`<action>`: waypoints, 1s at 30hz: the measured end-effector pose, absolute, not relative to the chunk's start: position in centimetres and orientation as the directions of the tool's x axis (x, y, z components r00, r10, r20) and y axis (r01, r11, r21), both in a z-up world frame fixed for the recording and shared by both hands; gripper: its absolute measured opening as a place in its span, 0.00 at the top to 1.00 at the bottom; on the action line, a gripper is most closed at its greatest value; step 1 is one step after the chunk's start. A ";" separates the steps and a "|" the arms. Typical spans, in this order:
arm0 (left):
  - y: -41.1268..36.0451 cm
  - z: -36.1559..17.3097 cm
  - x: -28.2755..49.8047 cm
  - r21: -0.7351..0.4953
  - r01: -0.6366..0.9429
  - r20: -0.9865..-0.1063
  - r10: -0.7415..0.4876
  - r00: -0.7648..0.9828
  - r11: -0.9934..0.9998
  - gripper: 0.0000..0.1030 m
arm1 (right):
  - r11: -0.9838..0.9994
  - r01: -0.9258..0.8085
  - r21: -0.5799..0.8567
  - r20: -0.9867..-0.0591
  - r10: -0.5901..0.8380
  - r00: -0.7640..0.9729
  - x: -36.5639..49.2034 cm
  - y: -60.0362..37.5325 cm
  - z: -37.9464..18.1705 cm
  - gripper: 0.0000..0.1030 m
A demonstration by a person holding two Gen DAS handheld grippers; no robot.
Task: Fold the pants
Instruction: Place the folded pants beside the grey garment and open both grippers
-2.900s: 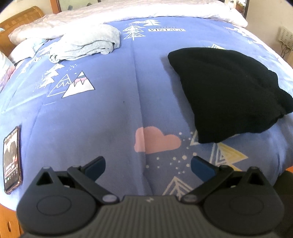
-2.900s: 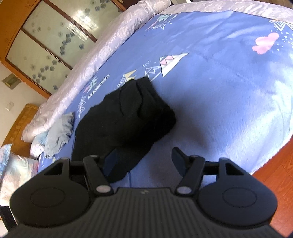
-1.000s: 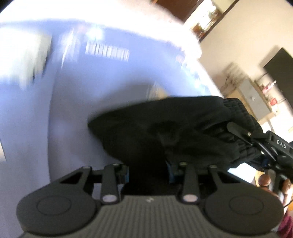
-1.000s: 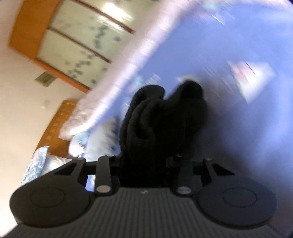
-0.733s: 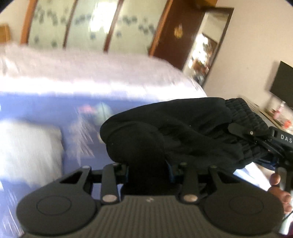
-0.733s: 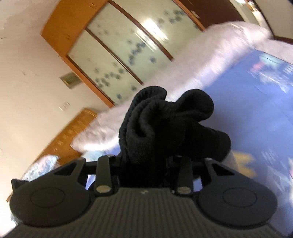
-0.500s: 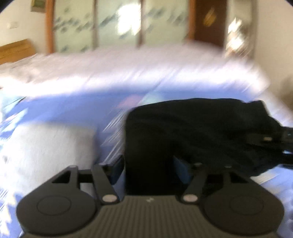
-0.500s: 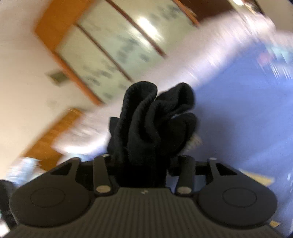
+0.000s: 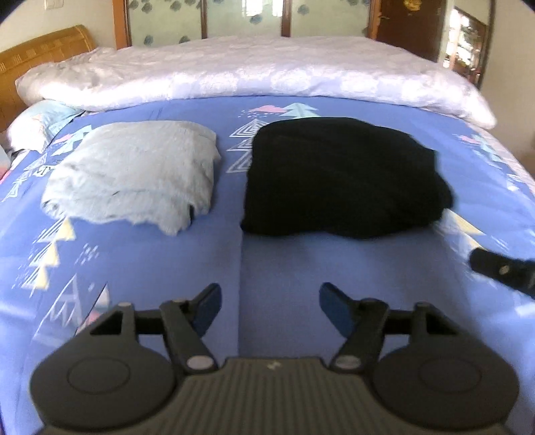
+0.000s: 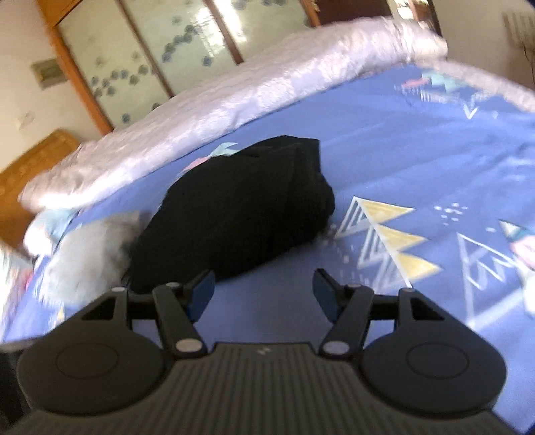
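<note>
Behind the bed I see a wall of frosted glass panels point(image 9: 240, 16) in wooden frames, with a dark door to their right and a wooden headboard point(image 9: 36, 57) at the bed's left end.

Most of both views is taken up by the blue bedspread point(image 9: 274, 261), printed with triangles, trees and pink clouds. Along its far edge lies a long white quilt point(image 9: 254, 73), rolled up from one side of the bed to the other.

On the bedspread, toward that far edge and a little right of the middle, I find the black pants point(image 9: 337, 177) folded into a thick bundle and lying flat. Just beside them on the left, with a strip of blue between, sits a folded pale grey garment point(image 9: 133, 174); in the right wrist view it is blurred and its edge seems to meet the pants, so I trust the left view for the gap.

My left gripper point(image 9: 269, 301) hovers over bare bedspread on the near side of the pants. Its jaws have just been opening, they stand wide apart, and nothing is between them. My right gripper point(image 10: 262, 291) is in the same condition: jaws just opened, well apart, with only blue cloth showing between them and the pants lying just beyond its left finger. At the right edge of the left wrist view I can see a dark finger of that right gripper poking in.
</note>
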State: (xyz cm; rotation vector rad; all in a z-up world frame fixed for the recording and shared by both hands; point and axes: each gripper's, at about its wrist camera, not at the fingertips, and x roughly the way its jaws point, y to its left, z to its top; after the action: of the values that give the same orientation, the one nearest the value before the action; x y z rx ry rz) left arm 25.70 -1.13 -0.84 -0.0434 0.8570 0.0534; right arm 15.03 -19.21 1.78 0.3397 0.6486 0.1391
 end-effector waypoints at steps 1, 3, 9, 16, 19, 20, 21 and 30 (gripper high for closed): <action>-1.5 -0.2 23.9 -0.014 -0.056 -0.753 0.026 0.658 0.998 0.26 | 0.939 -0.027 0.343 -0.567 0.229 0.791 14.3 -18.8 2.0 0.35; -1.7 0.8 21.8 -0.007 -0.034 -0.747 0.017 0.664 0.999 0.25 | 0.939 -0.032 0.343 -0.564 0.233 0.792 12.3 -17.9 2.9 0.35; -2.2 3.5 14.8 0.010 0.004 -0.725 0.004 0.689 1.000 0.16 | 0.944 -0.014 0.331 -0.582 0.216 0.784 7.7 -17.3 3.3 0.33; -2.6 5.3 8.4 0.031 0.013 -0.686 0.012 0.728 0.999 0.04 | 0.942 -0.010 0.334 -0.577 0.213 0.788 3.2 -16.5 3.5 0.30; -2.7 5.5 6.5 0.039 0.022 -0.684 0.011 0.729 0.999 0.00 | 0.942 -0.023 0.336 -0.557 0.218 0.801 1.9 -16.0 4.2 0.25; -2.6 5.5 6.0 0.042 0.022 -0.686 0.012 0.728 0.999 0.00 | 0.941 -0.030 0.336 -0.548 0.221 0.806 1.4 -15.8 4.4 0.24; -2.6 5.5 5.5 0.044 0.022 -0.687 0.014 0.726 0.999 0.00 | 0.941 -0.038 0.337 -0.540 0.226 0.811 1.1 -15.5 4.6 0.22; -1.5 5.7 3.3 -0.006 0.043 -0.693 -0.035 0.720 0.999 0.00 | 0.927 -0.089 0.365 -0.517 0.281 0.809 0.3 -14.1 4.9 0.18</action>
State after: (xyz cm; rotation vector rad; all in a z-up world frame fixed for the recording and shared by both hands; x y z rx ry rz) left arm 3.32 -1.52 5.73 0.0103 0.7657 -0.0432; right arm 0.32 -14.14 4.88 0.3346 0.5985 0.2015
